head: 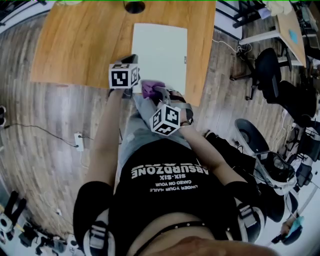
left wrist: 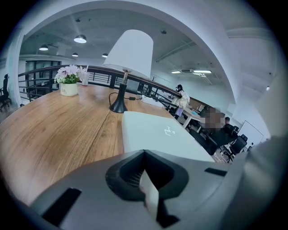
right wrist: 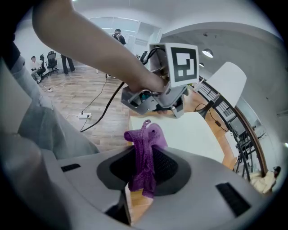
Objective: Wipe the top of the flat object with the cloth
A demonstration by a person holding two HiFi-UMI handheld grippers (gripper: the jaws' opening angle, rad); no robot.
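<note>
A white flat closed laptop [head: 159, 52] lies on the wooden table [head: 75, 45]. In the head view my left gripper [head: 130, 60] is at the laptop's near left corner; its jaws look shut with nothing between them. In the left gripper view [left wrist: 144, 155] the laptop [left wrist: 162, 134] lies just ahead. My right gripper [head: 158, 94] hovers off the table's near edge, over the person's lap, shut on a bunched purple cloth [head: 148, 89]. In the right gripper view the cloth [right wrist: 146, 139] sticks up from the jaws, with the laptop [right wrist: 184, 132] and the left gripper [right wrist: 177, 108] beyond.
A white-shaded lamp [left wrist: 130, 56] with a black base [head: 134, 6] stands behind the laptop. A flower pot [left wrist: 68, 83] sits at the far left of the table. Black office chairs [head: 267, 70] stand to the right. A power strip [head: 78, 141] and its cable lie on the floor.
</note>
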